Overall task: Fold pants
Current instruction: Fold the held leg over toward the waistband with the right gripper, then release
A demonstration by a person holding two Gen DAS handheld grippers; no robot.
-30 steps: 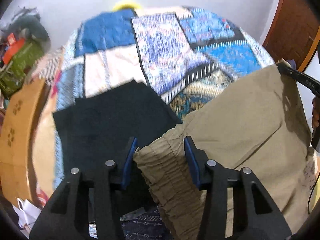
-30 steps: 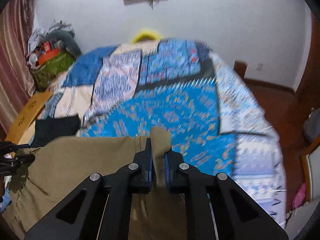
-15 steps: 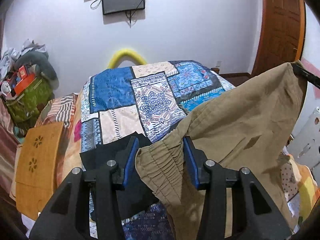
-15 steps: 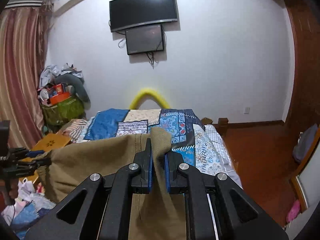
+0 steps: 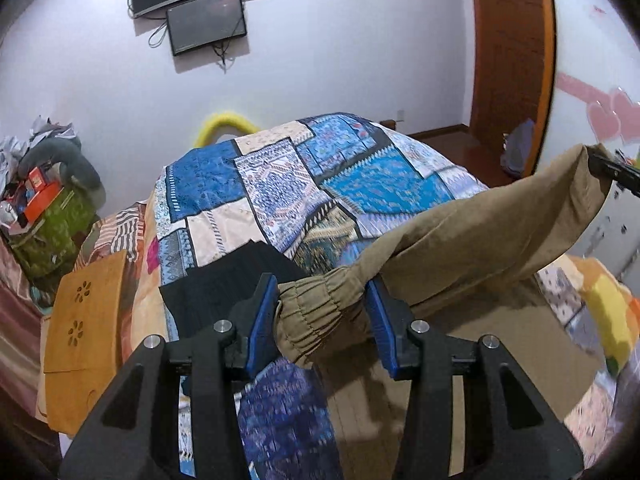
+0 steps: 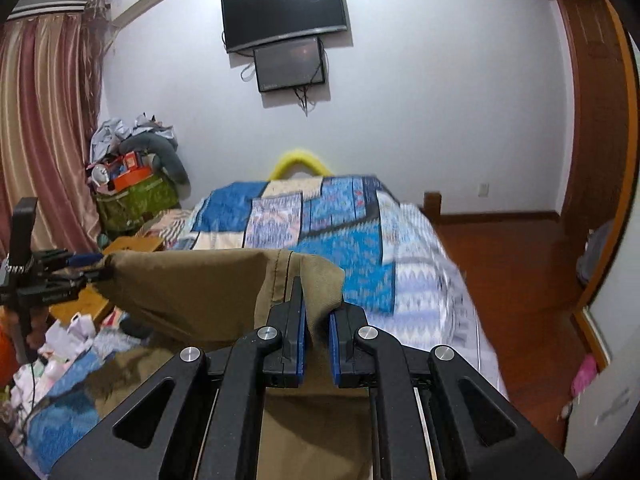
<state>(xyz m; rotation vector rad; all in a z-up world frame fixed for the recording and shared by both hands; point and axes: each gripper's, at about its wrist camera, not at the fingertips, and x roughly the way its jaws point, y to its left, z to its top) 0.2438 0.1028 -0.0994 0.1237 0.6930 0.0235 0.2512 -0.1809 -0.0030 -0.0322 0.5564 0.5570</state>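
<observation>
Left tongs (image 5: 322, 312) pinching khaki pants (image 5: 472, 232) waistband, right tongs (image 6: 316, 330) pinching hem, stretched above patchwork bed (image 5: 280, 176); beyond, white wall (image 6: 420, 92) with TV (image 6: 284, 10)

Left gripper (image 5: 322, 312) clamping khaki pants (image 5: 472, 232) waistband, raised above patchwork bed (image 5: 280, 168), black garment (image 5: 224, 284) beneath

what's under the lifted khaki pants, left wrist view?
Under the khaki pants, stretched between the left gripper and right gripper, shows the blue patchwork bedspread. A folded black garment lies beside them. The bed behind the hanging fabric is hidden.
</observation>
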